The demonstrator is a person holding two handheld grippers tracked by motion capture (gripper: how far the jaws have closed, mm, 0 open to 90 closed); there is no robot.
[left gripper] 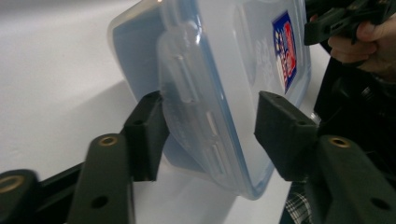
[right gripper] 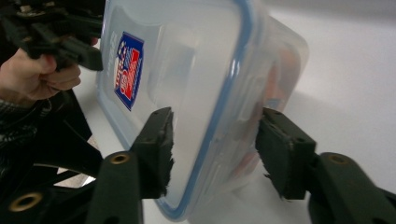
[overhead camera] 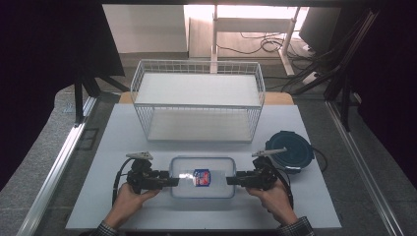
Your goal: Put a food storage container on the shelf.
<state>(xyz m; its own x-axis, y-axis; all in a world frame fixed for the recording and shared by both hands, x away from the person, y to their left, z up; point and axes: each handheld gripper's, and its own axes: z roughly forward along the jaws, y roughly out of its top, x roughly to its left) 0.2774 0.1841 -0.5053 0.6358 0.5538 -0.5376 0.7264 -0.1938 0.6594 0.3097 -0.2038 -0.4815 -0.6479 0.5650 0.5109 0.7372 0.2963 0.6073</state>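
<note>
while both grippers flank the box [overhead camera: 202, 177], the high view adds a wire basket [overhead camera: 196, 101].

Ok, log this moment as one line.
left gripper: jaws around container left end, grip unclear | right gripper: around right end, grip unclear | wire rack: behind

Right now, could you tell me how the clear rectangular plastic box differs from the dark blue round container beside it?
The clear rectangular plastic box is see-through and labelled; the dark blue round container is opaque. The box sits between both grippers' jaws; the round container stands untouched. Both rest on the white table.
</note>
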